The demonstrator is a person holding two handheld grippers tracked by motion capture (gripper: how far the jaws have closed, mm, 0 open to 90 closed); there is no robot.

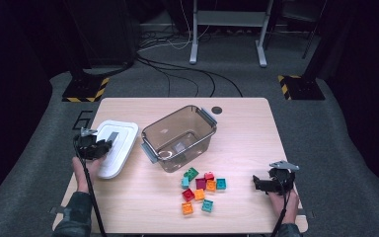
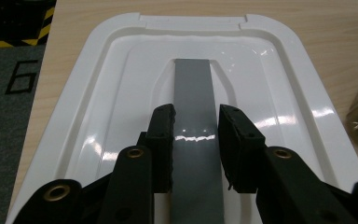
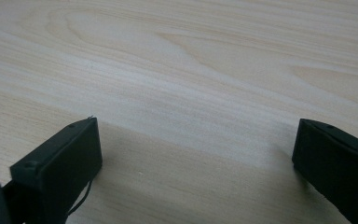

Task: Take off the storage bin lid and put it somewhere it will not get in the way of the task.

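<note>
A white box lid lies flat near the table's left edge. My left gripper is down on it, and its jaws are closed from both sides on the grey handle strip along the middle of the lid, with the left gripper pads against the strip's edges. A clear brownish box without its lid stands in the middle of the table. My right gripper rests low at the front right, and the right gripper jaws stand wide open over bare wood.
Several coloured bricks lie loose in front of the box, between the two hands. The wooden table has a round grommet at the back. Cables, stand feet and hazard-striped bases sit on the grey floor beyond.
</note>
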